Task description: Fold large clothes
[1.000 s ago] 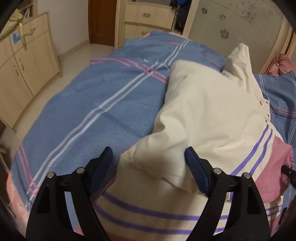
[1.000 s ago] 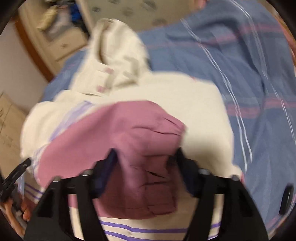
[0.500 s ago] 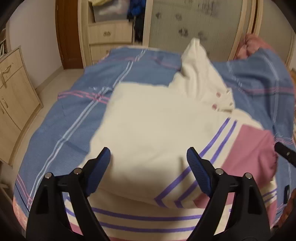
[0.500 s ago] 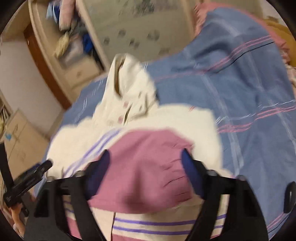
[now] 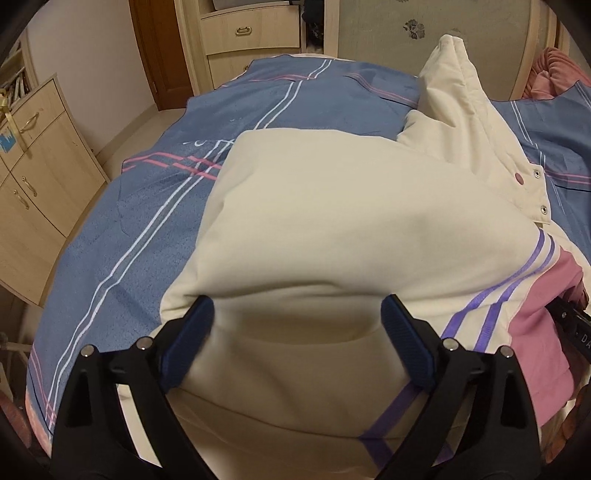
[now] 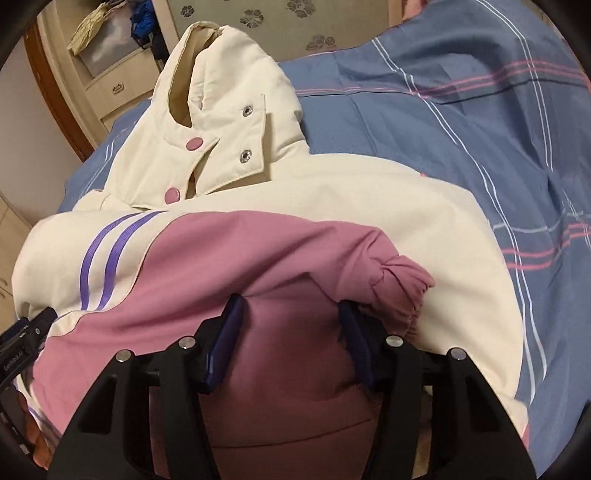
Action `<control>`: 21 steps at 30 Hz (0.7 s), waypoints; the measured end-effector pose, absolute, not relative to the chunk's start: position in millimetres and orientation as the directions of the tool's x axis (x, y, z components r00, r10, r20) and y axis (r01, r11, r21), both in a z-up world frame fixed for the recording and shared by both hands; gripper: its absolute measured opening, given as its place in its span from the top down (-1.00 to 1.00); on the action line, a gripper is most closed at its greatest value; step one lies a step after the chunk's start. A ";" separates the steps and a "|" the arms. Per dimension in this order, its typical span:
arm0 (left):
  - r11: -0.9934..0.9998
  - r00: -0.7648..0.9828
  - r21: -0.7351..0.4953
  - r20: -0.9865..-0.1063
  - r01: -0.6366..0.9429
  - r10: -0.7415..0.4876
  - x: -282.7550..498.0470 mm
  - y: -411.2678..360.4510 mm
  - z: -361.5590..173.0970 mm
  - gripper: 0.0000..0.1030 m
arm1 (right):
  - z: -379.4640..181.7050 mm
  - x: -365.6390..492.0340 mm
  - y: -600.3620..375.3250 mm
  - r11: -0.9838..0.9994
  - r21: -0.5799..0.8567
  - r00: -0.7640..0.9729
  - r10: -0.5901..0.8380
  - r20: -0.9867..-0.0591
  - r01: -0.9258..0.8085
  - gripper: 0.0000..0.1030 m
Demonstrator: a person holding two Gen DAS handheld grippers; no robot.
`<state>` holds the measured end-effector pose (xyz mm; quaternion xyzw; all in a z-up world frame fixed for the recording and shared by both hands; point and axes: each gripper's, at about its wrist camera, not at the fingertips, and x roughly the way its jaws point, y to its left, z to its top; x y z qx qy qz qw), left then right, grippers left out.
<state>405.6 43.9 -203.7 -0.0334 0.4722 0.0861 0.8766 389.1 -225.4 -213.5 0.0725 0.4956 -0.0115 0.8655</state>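
A cream padded jacket point(image 5: 354, 221) with purple stripes and pink panels lies folded on the bed. Its hood point(image 6: 221, 96) with pink snaps points to the far side. My left gripper point(image 5: 297, 336) is open, its blue pads pressed against the cream folded sleeve. My right gripper point(image 6: 291, 332) is open and partly narrowed, with the pink sleeve point(image 6: 266, 280) bulging between its pads. The sleeve's gathered cuff point(image 6: 399, 284) lies just right of the right gripper. The right gripper's tip also shows at the right edge of the left wrist view point(image 5: 572, 328).
The bed has a blue cover point(image 5: 155, 206) with white and pink stripes. Wooden cabinets point(image 5: 33, 177) stand at the left, a drawer unit point(image 5: 251, 40) and a brown door at the back. A floral panel point(image 6: 295, 22) rises behind the bed. Pink bedding point(image 5: 557, 70) lies far right.
Both grippers have come down and closer onto the jacket. The cream sleeve now lies folded across the body, and the pink sleeve lies across the front between the right pads.
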 end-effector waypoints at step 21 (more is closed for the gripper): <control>0.985 0.558 0.014 -0.823 -0.171 0.108 355.6 73.3 -193.8 -0.93 | -205.1 330.0 -251.4 0.999 0.042 0.464 0.040 -0.885 -0.006 -0.56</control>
